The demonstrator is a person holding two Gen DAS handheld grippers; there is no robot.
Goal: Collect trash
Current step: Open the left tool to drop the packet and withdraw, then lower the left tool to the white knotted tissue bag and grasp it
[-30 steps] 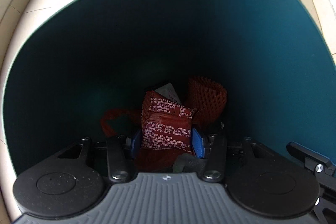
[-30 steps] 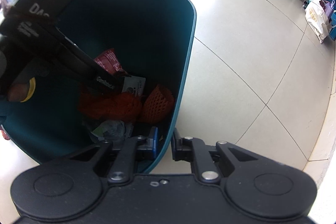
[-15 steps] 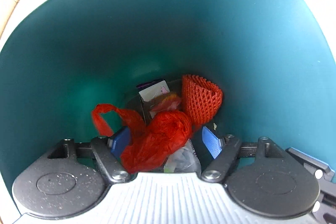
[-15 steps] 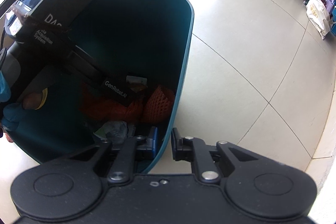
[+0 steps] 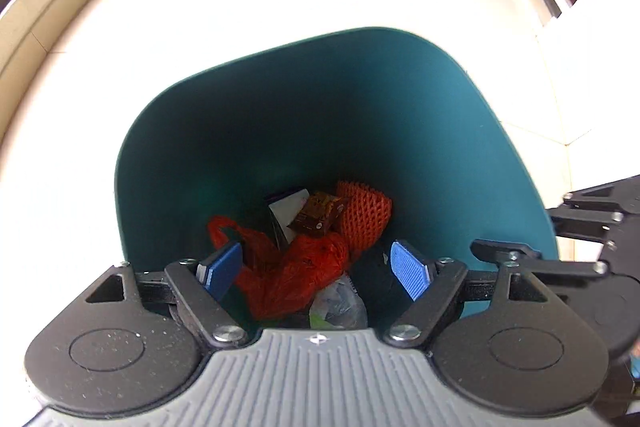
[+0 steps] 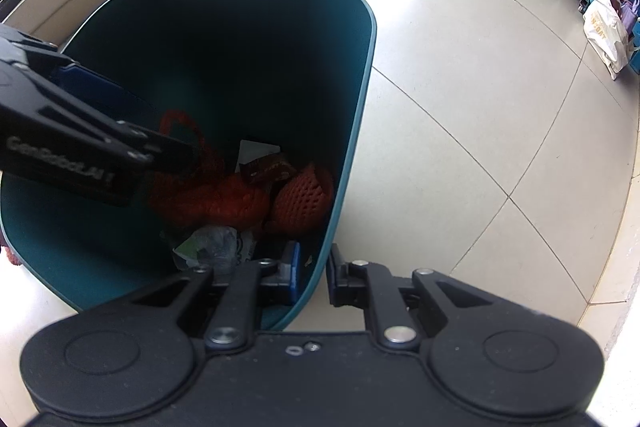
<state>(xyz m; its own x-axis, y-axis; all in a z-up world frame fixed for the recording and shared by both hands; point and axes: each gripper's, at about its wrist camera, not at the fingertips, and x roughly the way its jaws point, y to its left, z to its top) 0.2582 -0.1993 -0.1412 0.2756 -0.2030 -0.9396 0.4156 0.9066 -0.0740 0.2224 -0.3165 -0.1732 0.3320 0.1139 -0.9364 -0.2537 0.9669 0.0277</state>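
Trash half-hidden in bin; left fingers just spread, empty; right fingers pinch bin rim.

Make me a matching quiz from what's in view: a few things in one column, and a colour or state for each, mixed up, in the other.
Things:
1. bin
2. foam net sleeve
3. left gripper
4. right gripper

States:
A. shut on the bin's rim
B. teal, trash at its bottom
C. open, holding nothing
D. orange, lying in the bin

Pairs: 1-B, 2-D, 3-C, 4-A
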